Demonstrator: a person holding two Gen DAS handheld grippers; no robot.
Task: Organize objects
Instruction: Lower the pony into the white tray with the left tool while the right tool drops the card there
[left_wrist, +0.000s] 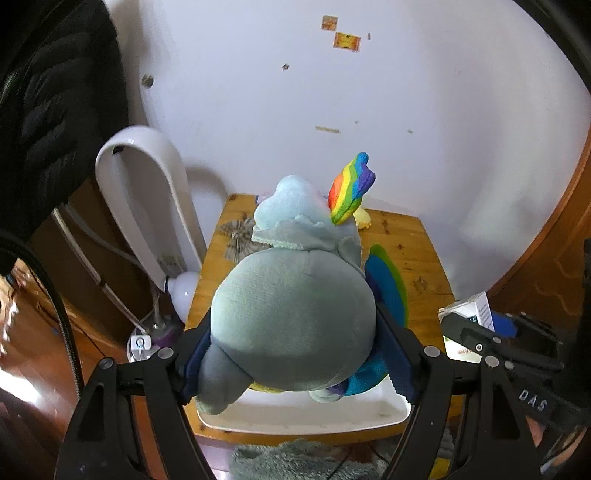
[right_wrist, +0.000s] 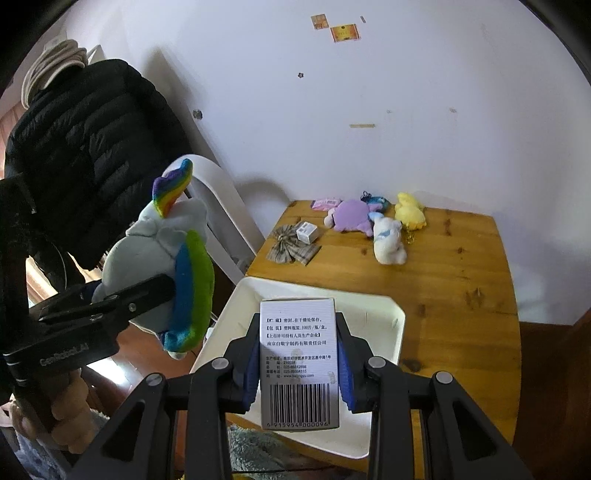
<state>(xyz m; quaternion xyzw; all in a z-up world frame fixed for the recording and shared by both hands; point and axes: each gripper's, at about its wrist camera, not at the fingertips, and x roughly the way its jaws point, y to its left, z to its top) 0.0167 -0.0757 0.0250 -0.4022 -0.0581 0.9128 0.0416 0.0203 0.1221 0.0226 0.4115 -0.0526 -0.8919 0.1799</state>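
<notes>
My left gripper (left_wrist: 295, 354) is shut on a pale blue plush pony (left_wrist: 291, 314) with a rainbow mane, held in the air above the white tray (left_wrist: 306, 417). From the right wrist view the pony (right_wrist: 159, 258) hangs left of the tray (right_wrist: 380, 317). My right gripper (right_wrist: 299, 365) is shut on a white medicine box (right_wrist: 299, 362) with a barcode, held over the tray's near part. The box also shows in the left wrist view (left_wrist: 472, 314).
On the wooden table (right_wrist: 443, 277) lie a purple plush (right_wrist: 351, 216), a white plush (right_wrist: 388, 240), a yellow plush (right_wrist: 410, 212), a plaid bow (right_wrist: 291, 247), a small box (right_wrist: 307, 232) and a pink packet (right_wrist: 325, 203). A white chair (left_wrist: 147, 206) and black jacket (right_wrist: 85, 155) stand left.
</notes>
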